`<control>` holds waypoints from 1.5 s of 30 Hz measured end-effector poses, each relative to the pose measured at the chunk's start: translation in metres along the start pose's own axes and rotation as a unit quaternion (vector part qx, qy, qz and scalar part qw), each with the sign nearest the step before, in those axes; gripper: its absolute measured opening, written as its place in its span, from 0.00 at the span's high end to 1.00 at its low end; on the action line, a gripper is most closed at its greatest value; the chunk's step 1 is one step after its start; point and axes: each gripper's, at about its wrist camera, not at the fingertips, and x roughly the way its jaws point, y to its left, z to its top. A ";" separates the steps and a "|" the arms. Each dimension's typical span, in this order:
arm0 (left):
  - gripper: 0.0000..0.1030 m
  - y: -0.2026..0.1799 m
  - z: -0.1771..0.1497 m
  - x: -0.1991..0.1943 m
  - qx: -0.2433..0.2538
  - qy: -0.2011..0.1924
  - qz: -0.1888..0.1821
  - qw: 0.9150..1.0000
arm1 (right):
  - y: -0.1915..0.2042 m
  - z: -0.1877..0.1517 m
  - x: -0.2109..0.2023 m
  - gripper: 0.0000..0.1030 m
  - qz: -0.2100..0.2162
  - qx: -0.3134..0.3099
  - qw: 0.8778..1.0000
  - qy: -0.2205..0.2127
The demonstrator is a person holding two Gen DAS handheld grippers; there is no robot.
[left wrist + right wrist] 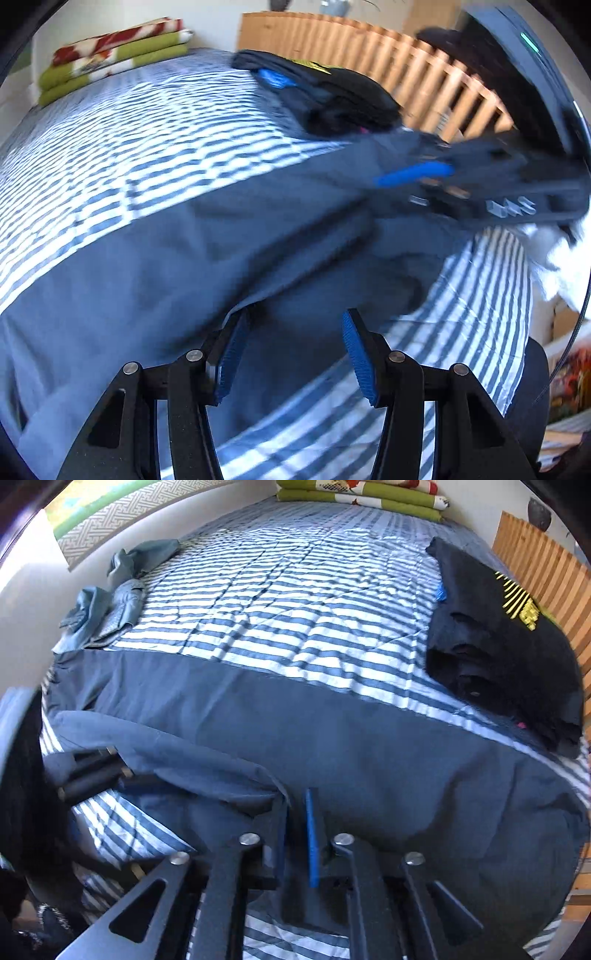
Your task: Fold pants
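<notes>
Dark blue pants point(184, 258) lie spread across the striped bedcover point(110, 140), with one part folded over on itself. My left gripper point(291, 332) hovers just over the fold's edge, its blue pads wide apart and nothing pressed between them. In the right wrist view the pants point(351, 746) fill the near bed. My right gripper point(295, 801) points steeply down at them, its pads a narrow gap apart, with a corner of the folded cloth lying against its left finger. In the left wrist view the right gripper's blue pad point(413, 175) shows at the pants' far end.
A stack of folded dark clothes point(498, 657) sits at the bed's right side beside a wooden slatted rail point(535, 554). A folded green and red blanket point(362, 494) lies at the far end. Crumpled grey-blue garments point(110, 602) rest by the left wall. White cloth point(561, 258) hangs off the near corner.
</notes>
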 end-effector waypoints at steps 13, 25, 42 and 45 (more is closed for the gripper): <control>0.45 0.046 0.001 -0.003 -0.067 0.005 -0.020 0.998 | 0.026 -0.053 -0.020 0.68 -0.019 0.002 1.000 0.016; 0.53 -0.027 -0.022 0.019 0.048 0.062 -0.041 0.996 | -0.015 -0.054 -0.031 0.98 0.013 0.082 0.996 0.011; 0.38 -0.080 -0.029 -0.010 0.065 0.050 -0.119 0.989 | -0.013 -0.090 -0.041 0.98 0.078 0.111 0.990 0.020; 0.33 -0.100 -0.012 0.006 0.079 0.042 -0.139 0.986 | -0.015 -0.094 -0.043 0.98 0.090 0.114 0.989 0.019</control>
